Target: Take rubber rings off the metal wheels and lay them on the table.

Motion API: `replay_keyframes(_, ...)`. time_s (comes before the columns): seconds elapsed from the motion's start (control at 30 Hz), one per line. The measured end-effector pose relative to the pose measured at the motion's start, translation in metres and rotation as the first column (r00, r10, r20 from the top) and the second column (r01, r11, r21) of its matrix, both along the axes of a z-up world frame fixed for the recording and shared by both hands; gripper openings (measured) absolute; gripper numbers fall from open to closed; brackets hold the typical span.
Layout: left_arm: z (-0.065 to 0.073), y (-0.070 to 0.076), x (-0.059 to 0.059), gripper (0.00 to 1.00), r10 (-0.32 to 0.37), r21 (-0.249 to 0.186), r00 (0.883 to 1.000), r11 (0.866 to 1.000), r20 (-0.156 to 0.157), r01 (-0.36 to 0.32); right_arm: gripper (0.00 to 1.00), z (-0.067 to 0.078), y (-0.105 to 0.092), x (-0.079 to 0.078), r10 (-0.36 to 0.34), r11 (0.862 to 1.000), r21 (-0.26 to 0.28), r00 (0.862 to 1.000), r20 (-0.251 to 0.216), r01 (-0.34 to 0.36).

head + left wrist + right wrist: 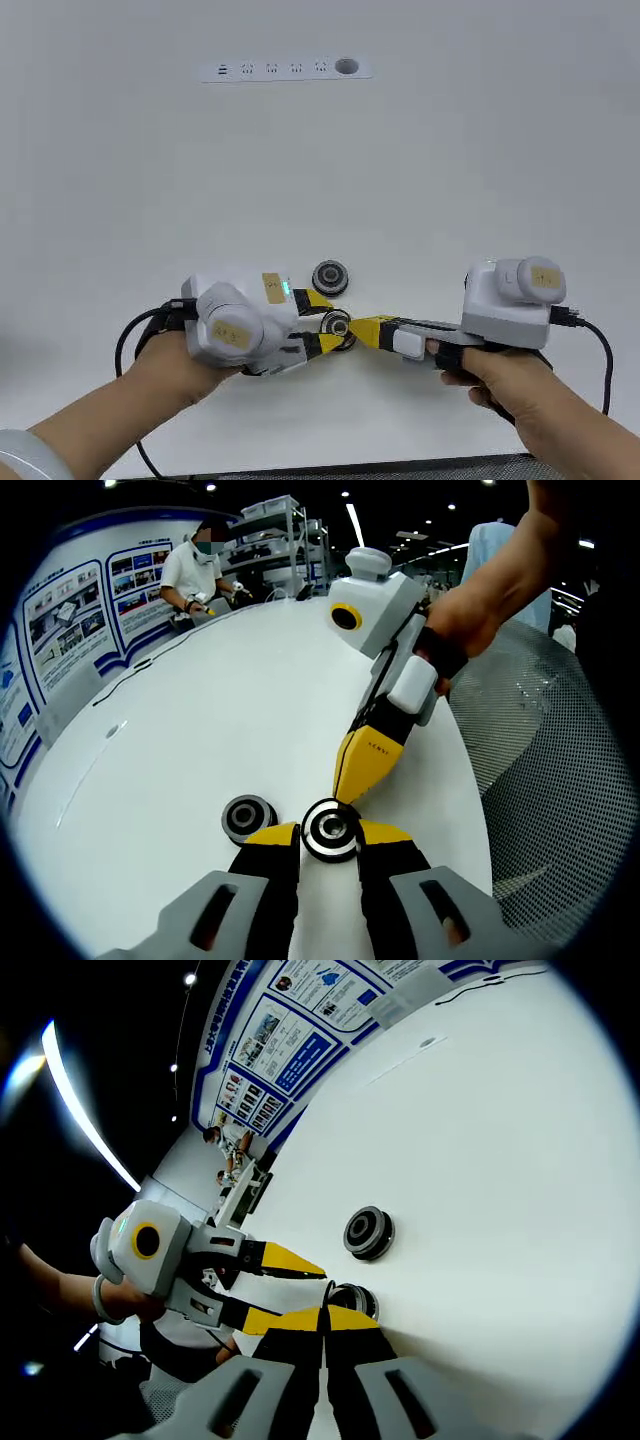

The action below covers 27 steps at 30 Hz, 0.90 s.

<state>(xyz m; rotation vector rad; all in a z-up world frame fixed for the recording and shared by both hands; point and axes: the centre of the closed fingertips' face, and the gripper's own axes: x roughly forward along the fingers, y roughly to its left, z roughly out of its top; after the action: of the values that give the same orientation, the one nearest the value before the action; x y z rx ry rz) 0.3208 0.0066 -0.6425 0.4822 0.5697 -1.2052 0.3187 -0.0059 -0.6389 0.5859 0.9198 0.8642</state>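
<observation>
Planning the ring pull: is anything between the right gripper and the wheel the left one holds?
Nothing visible. The right gripper, tips shut, sits right at the wheel clamped in the left gripper; the other wheel lies apart.

Metal wheel sits between the left gripper jaws, at near side of table. Right gripper tips just right of it. A second wheel lies just behind. Power strip at far back.
</observation>
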Motion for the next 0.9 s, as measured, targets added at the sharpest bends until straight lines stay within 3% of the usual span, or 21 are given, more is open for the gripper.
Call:
replay_keyframes(0.5,-0.006,0.011,-0.001,0.32,0.027,0.015,1.000,1.000,-0.007,-0.026,0.02,0.016,0.003,-0.003,-0.011,0.999,0.045,1.000,0.011,0.011)
replay_keyframes(0.9,-0.008,0.021,-0.004,0.38,0.063,0.013,0.998,0.998,-0.021,-0.063,0.02,0.027,-0.021,0.005,-0.085,0.994,0.063,0.996,0.026,0.084)
